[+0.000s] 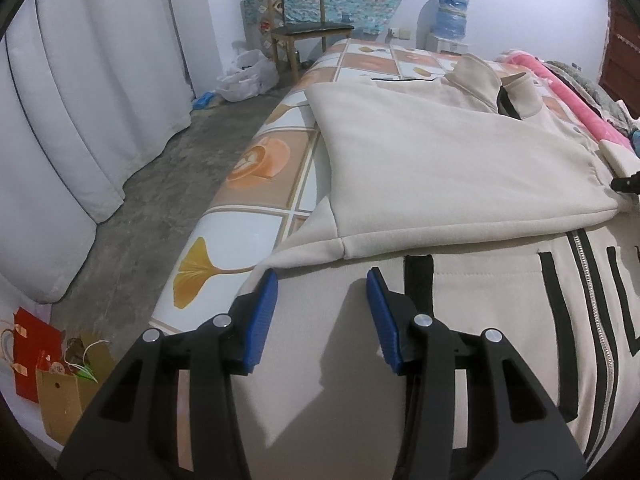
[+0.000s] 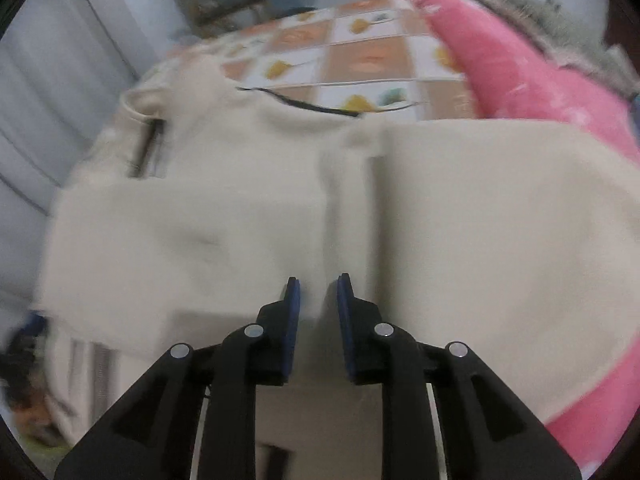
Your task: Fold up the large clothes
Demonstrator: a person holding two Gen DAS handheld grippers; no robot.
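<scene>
The cream zip-up fleece jacket (image 1: 460,168) lies lengthwise on the tile-patterned bed (image 1: 256,184), collar pointing away. The left gripper (image 1: 322,284) is spread above it, empty. The right gripper (image 2: 318,286) is slightly parted, pinching nothing.

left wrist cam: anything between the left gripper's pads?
Nothing is held. In the left wrist view the left gripper stands open above the cream jacket; only its flat fabric shows through the gap.

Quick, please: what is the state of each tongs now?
Left tongs: open, holding nothing, above the cream jacket.
Right tongs: slightly open, nothing gripped.
</scene>
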